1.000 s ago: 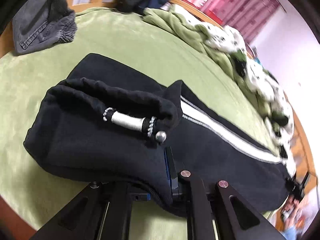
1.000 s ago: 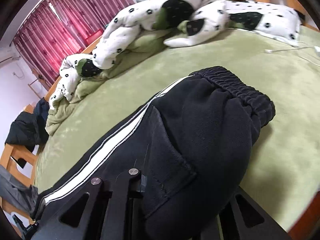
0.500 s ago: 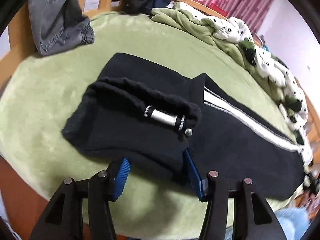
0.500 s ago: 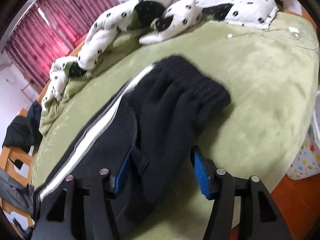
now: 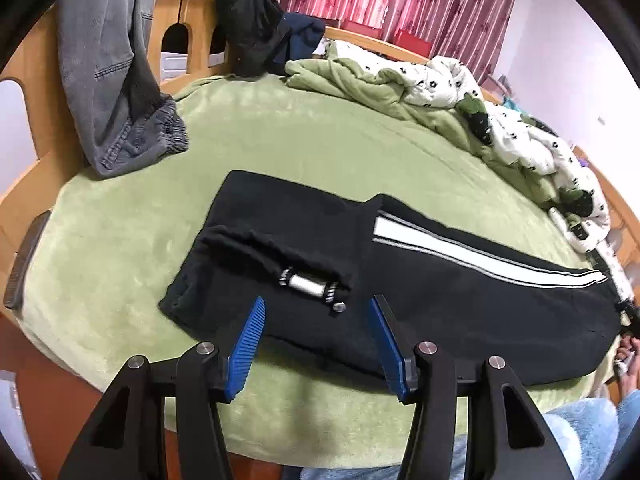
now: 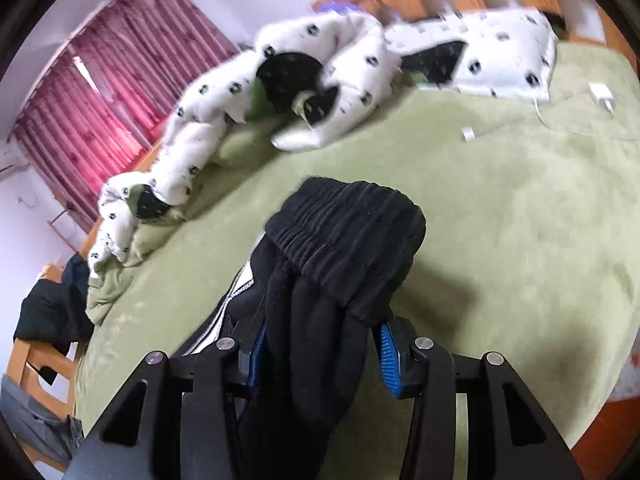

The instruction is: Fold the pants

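Black pants with a white side stripe lie across the green bed cover, one end folded over and showing a white-tipped drawstring. My left gripper hovers open above the near edge of that folded end, with nothing between its blue pads. In the right wrist view the ribbed waistband end is bunched up. My right gripper is closing on it; black fabric fills the gap and touches both pads.
Grey jeans and dark clothes hang on the wooden bed frame. A spotted white duvet is heaped along the far side. A white charger and cable lie at far right. A person's blue-clad leg is near the bed edge.
Both grippers let go of the black fabric and opened. The left one pulled back and up, staying open. The right one now has the bunched waistband between narrower jaws.
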### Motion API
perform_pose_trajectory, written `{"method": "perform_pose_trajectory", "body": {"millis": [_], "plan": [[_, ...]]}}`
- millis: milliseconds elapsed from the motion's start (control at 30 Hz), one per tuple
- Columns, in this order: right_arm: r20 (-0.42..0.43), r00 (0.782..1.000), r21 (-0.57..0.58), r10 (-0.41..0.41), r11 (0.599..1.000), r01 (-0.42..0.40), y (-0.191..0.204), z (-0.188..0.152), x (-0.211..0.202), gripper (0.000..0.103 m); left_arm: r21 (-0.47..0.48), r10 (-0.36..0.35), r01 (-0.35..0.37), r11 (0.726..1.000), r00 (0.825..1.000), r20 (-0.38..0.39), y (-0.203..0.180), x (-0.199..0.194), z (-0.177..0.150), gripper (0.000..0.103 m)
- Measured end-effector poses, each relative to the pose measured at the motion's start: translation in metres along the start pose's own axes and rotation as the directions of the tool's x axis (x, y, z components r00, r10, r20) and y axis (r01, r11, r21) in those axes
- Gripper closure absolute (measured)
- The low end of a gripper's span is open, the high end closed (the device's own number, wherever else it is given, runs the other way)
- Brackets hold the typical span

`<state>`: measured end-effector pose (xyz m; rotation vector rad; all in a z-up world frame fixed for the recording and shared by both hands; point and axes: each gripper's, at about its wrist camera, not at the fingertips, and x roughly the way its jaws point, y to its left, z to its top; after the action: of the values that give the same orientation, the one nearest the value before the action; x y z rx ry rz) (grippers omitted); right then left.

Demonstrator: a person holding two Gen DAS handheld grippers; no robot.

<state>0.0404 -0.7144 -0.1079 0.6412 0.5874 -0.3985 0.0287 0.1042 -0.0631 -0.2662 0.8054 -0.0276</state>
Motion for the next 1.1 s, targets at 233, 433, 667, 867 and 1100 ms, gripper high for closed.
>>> {"method": "perform_pose_trajectory", "body": {"millis": [233,433,667,867,1100], "plan": [[-0.133,0.975,-0.045,-0.179,0.984,0.175,-0.029,-0.038,0.004,0.041,-0.056,-0.127,0.124,0.991,0.991,-0.043,-0.005,0.025,0.0,0.05],[-0.096,0.962,-0.102,-0.254,0.964,0.245,-0.027,-0.059,-0.051,0.038,-0.02,-0.047,0.046,0.999,0.998,-0.047,-0.011,0.057,0.004,0.051],[-0.038,0.966,-0.175,-0.258,0.953,0.247,0.024,-0.075,-0.09,0.038,-0.016,0.015,-0.014,1.0,0.998,0.057,0.007,0.076,0.059,0.096],[-0.055,0.978,-0.24,-0.203,0.953,0.184,0.085,-0.099,-0.079,0.038,-0.097,0.071,-0.058,0.994,0.987,0.145,0.05,0.075,0.128,0.088],[-0.152,0.981,-0.336,-0.118,0.94,0.061,0.165,-0.137,-0.034,0.038,-0.144,0.015,0.004,0.99,0.992,0.125,0.083,0.07,0.131,0.034]]}}
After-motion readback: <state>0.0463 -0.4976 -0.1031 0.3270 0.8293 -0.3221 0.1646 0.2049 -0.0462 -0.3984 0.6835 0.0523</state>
